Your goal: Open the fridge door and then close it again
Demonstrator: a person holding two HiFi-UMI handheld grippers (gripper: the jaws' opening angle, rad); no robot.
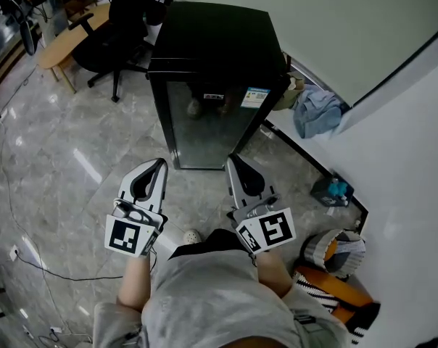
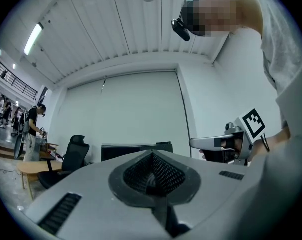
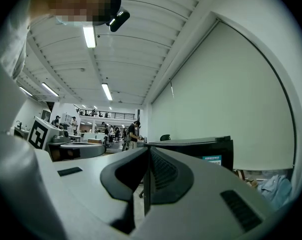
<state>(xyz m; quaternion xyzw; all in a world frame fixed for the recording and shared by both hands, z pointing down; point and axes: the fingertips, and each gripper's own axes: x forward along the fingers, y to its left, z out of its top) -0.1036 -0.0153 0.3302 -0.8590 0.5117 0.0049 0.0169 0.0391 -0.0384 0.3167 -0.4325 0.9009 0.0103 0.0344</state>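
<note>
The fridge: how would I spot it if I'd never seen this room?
Find the pale wall beyond the grey floor. In front of it, between a black office chair and a heap of blue cloth, stands the fridge, a low black box. Only it has a glossy door with a small sticker near the top.

Grey marble floor, pale walls

One fridge, two tongs, one office chair, one wooden table
</note>
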